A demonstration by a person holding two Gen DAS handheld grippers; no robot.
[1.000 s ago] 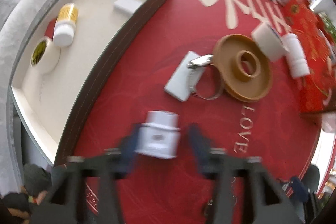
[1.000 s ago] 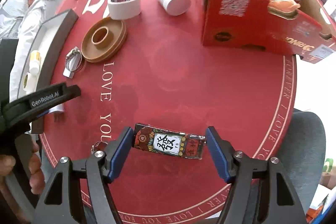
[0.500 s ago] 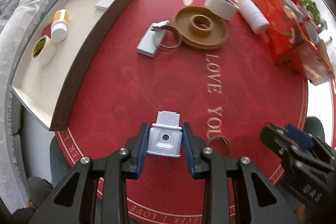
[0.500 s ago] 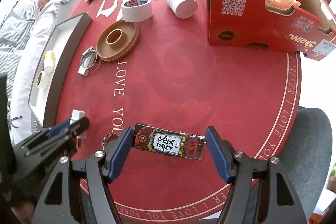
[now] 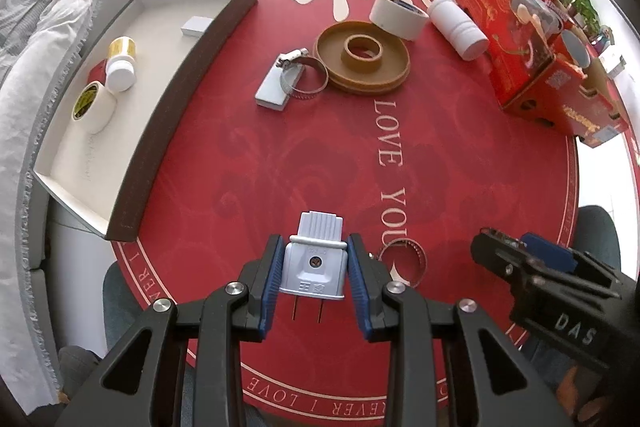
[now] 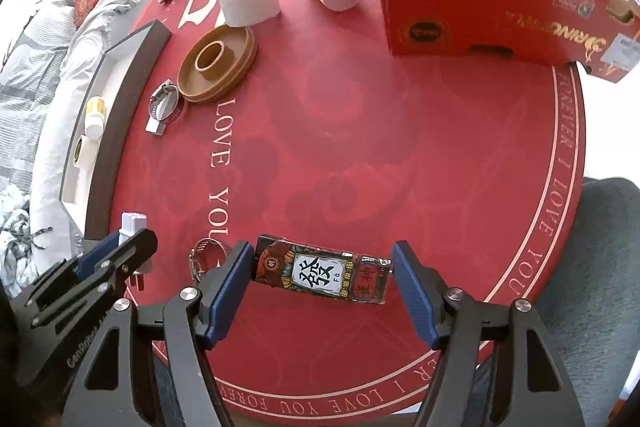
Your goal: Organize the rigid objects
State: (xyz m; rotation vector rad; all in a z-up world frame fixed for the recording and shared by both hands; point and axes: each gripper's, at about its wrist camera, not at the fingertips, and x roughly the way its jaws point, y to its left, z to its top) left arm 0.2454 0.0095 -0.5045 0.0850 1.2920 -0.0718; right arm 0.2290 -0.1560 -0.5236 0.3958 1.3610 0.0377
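On the left, the tray [image 5: 224,27] already holds a tape roll [image 5: 93,107], a bottle [image 5: 120,67] and a small white block [image 5: 197,25]. Left gripper [image 5: 314,281]: jaws clamped on the white plug [image 5: 314,267], above the desk [image 5: 460,167]. Right gripper [image 6: 322,291]: jaws half open, straddling the lighter [image 6: 322,274]; contact unclear. Tape [image 5: 398,10], white bottle [image 5: 458,27], brown disc [image 5: 362,57], hose clamps remain.

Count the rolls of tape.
2. One tape roll lies in the tray by a pill bottle; another roll sits beside the brown dish. Clutter behind may hide more.
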